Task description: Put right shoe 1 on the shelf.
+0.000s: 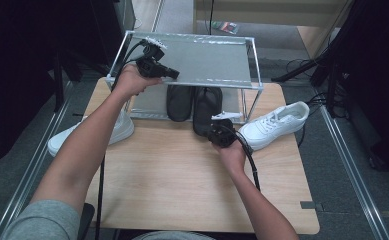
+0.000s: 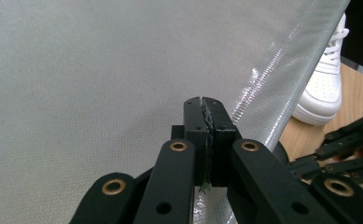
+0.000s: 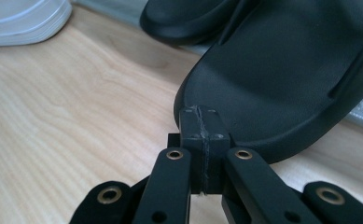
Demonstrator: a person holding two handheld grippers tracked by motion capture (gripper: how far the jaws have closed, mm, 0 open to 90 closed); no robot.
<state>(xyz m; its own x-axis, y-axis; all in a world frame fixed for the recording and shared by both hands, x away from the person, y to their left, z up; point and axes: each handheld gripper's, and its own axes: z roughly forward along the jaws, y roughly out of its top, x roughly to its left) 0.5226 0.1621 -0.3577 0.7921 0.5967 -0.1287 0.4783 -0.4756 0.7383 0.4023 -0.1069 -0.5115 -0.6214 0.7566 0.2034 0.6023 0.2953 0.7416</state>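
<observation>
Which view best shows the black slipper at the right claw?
The right gripper view: the black slipper looms close at the shut right claw. The high view shows it small under the rack; the left gripper view a dark sliver.

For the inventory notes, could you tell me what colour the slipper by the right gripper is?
The slipper is plain matte black, clearest in the right gripper view.

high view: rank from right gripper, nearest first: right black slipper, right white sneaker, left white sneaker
1. Right black slipper: at the right gripper, its heel end poking out from under the rack.
2. Right white sneaker: on the table, just to the gripper's right.
3. Left white sneaker: far left, partly behind the left forearm.
</observation>
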